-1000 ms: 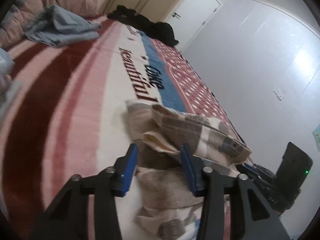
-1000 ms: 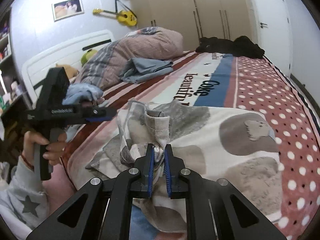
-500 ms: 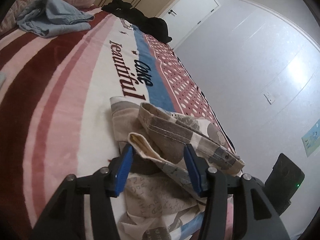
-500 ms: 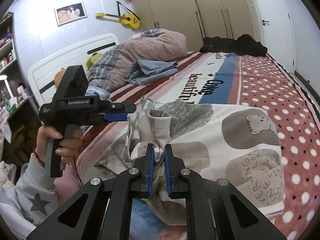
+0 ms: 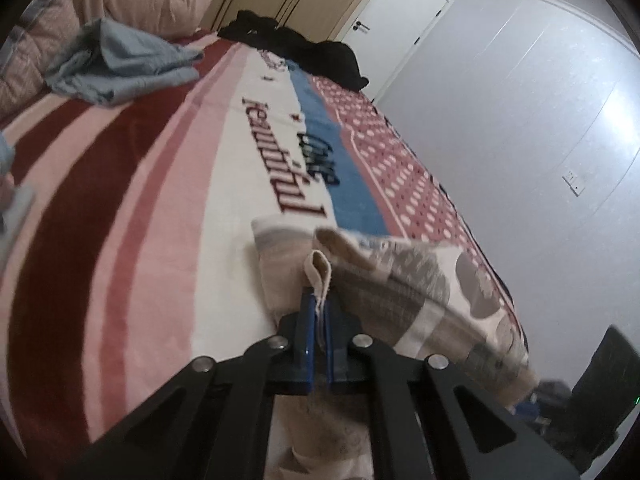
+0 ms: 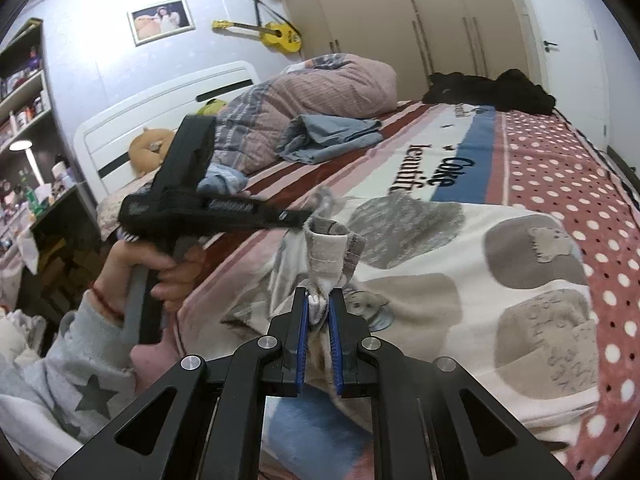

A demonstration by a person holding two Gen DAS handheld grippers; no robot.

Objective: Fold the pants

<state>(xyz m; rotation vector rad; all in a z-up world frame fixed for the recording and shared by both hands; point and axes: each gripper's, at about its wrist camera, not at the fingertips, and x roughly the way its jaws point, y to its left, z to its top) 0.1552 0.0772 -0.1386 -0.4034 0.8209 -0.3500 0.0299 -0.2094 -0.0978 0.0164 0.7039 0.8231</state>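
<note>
We are pinching the pants (image 5: 404, 276) with both grippers: the left gripper (image 5: 319, 312) is clamping a cream edge, the right gripper (image 6: 319, 308) a bunched hem, above the blanket (image 5: 132, 208) on the bed.

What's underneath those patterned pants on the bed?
The pants lie on a striped, dotted blanket, which shows all around them. Both grippers pinch fabric. Anything beneath the cloth is hidden.

Left gripper (image 5: 319, 312) tight on pants (image 5: 404, 276) edge, over blanket (image 5: 168, 208).
</note>
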